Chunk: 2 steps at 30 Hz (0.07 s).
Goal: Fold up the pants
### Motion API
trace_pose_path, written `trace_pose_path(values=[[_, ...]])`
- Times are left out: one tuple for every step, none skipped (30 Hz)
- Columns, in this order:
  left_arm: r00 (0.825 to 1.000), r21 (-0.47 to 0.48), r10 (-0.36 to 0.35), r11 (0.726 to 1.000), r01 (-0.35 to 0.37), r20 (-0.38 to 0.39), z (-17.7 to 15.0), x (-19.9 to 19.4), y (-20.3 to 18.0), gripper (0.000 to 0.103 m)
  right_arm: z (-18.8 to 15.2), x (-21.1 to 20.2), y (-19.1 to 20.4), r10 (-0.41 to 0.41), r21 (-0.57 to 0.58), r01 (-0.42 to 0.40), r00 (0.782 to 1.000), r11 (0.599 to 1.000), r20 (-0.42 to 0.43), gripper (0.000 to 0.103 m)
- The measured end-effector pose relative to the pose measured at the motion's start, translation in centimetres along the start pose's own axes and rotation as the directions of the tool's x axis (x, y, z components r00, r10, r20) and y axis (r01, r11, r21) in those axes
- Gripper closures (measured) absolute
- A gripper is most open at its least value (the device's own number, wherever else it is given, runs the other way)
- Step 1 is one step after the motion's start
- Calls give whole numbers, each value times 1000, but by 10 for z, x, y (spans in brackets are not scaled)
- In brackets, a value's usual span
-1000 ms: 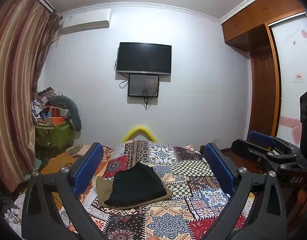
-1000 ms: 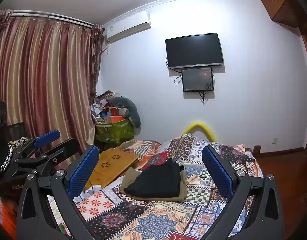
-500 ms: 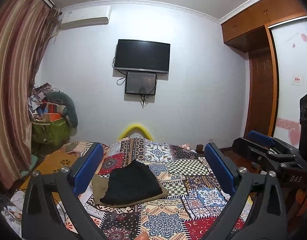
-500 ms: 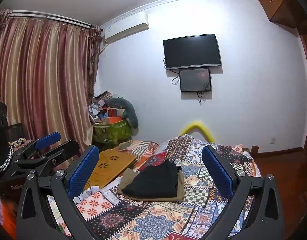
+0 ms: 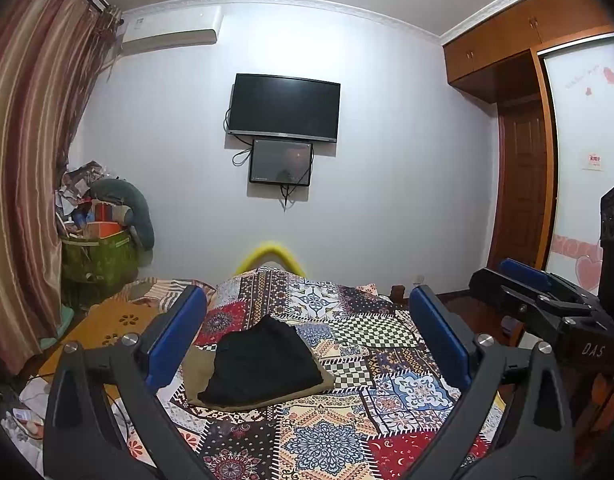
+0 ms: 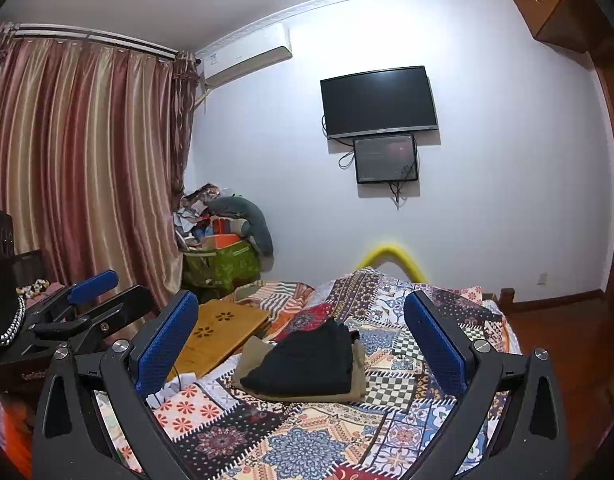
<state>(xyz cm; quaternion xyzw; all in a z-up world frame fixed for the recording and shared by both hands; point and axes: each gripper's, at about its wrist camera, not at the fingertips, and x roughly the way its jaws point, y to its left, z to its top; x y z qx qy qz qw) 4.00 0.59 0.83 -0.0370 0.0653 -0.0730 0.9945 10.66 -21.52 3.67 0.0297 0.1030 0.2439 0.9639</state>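
Left hand-held gripper (image 5: 307, 336) spread wide, holding nothing; right hand-held gripper (image 6: 301, 340) likewise, both above the bed (image 5: 347, 432), clear of the folded black pants (image 5: 263, 364).

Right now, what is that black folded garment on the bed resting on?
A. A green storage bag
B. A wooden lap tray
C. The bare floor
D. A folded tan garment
D: the black folded garment lies on top of a folded tan garment, whose edges stick out around it, and both sit on the patchwork bedspread. Neither gripper touches them.
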Motion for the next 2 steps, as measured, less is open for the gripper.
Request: trace_pose_path(values=[[1000, 1, -1, 1000, 1, -1, 0, 0, 1, 1, 0, 0, 0, 0, 0, 0, 1000, 1000, 0, 1], [1000, 2, -1, 1000, 1, -2, 0, 0, 1, 1, 0, 0, 0, 1, 0, -1, 1000, 1000, -1, 1]])
